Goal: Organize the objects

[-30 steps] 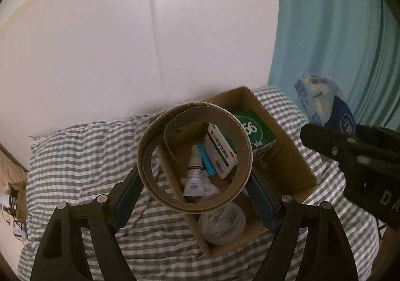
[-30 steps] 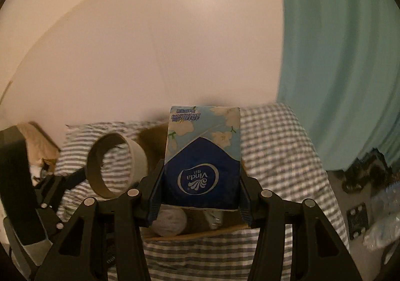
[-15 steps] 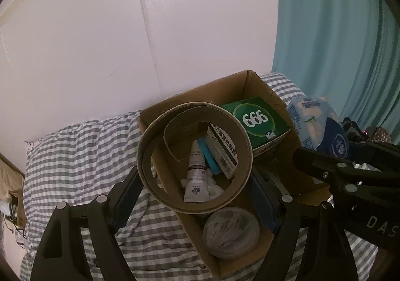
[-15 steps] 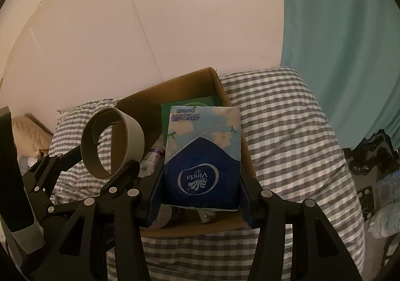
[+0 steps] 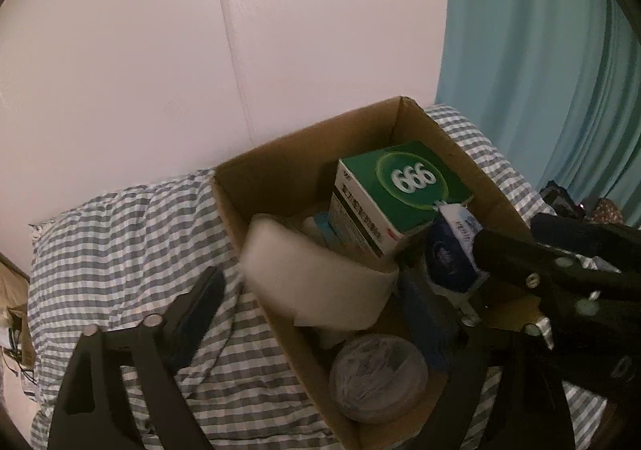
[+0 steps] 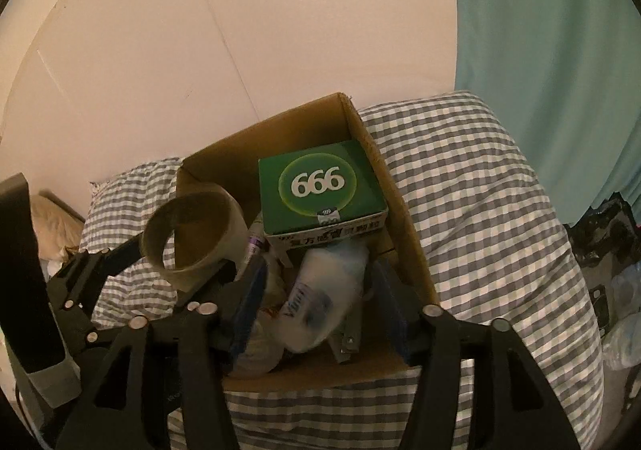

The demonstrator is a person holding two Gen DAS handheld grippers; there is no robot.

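While a cardboard ring (image 5: 320, 281) tilts blurred, a soft tissue pack (image 6: 320, 297) lies in the cardboard box (image 6: 404, 209).

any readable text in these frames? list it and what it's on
"999", seen upside down as "666": top of the green cardboard medicine box in the brown cardboard box.
Dark print on that green box's white side: too blurred.
Lettering on the blue-and-white tissue pack: motion-blurred, unreadable.

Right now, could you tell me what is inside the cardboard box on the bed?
In the cardboard box I see a green 999 carton, a blurred tissue pack, a round lidded tub and a cardboard ring at its left edge. Whatever lies beneath them is covered.
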